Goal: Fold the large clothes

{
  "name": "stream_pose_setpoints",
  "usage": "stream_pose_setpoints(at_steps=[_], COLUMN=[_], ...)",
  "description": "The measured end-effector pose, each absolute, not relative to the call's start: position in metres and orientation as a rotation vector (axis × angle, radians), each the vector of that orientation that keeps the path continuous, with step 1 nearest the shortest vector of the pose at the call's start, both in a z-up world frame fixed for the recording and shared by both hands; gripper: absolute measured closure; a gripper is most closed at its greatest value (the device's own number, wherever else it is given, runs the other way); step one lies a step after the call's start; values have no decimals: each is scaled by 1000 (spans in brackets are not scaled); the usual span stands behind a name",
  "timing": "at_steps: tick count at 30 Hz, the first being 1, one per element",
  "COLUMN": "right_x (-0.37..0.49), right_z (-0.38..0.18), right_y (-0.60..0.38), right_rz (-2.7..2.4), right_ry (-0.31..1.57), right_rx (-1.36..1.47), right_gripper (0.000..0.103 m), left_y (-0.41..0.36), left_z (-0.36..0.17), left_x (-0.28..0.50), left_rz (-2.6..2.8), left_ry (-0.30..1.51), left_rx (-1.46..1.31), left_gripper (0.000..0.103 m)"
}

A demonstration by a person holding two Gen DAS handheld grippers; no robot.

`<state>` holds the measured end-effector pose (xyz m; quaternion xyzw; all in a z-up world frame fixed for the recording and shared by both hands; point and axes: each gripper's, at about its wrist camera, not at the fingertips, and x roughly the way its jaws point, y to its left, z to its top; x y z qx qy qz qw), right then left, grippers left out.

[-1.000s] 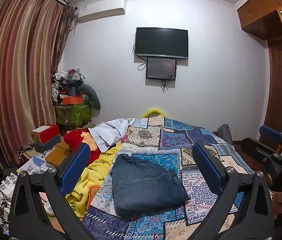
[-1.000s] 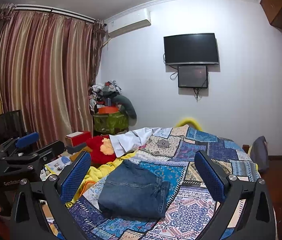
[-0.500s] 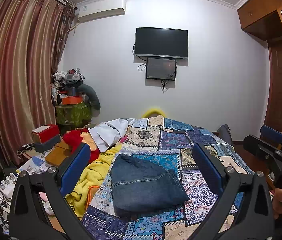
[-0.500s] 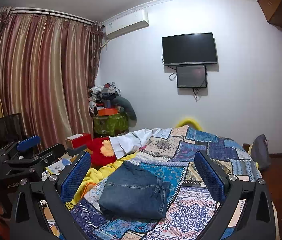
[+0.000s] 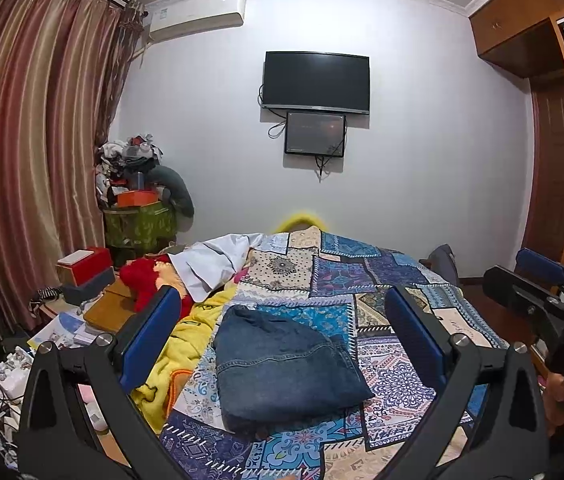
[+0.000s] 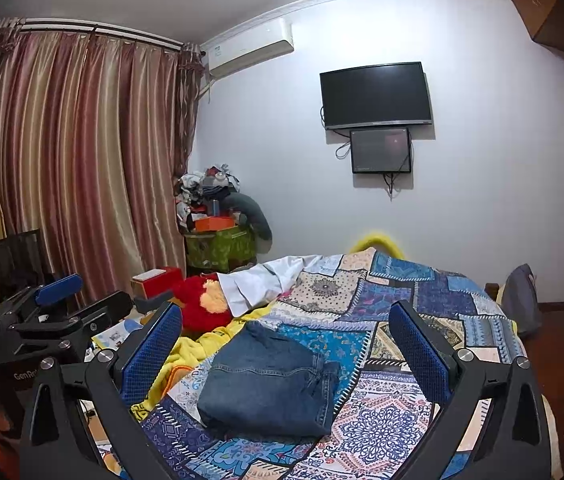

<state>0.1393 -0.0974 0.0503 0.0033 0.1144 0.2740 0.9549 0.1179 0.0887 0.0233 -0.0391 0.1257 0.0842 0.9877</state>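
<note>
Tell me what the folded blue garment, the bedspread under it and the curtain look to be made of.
Folded blue garment: denim, matte, with visible stitched seams, probably jeans. Bedspread: printed woven cloth in a patchwork pattern, matte; fibre unclear. Curtain: shiny satin-like fabric, its striped folds catching the light.

We see a bed [image 5: 422,280] covered by a patchwork quilt [image 5: 394,376] in blues and creams. On the quilt, toward 6 o'clock, lies 1 folded pair of jeans [image 5: 282,364]. At 9 o'clock of the jeans a yellow blanket [image 5: 190,340] is bunched at the bed's edge. Toward 11 o'clock rest a white garment [image 5: 218,260] and a red plush toy [image 5: 142,284].
</note>
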Motion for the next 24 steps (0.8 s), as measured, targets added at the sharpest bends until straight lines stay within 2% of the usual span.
stream_pose_setpoints(at_steps=[24], right_x=[137], right_z=[51], right_y=[-95], right_rz=[556], right_ry=[244], right_rx=[23], right_gripper=[0], left_y=[84], left_z=[23], left_x=[118], left_rz=[139], left_ry=[263], left_rx=[-98], left_gripper=[0])
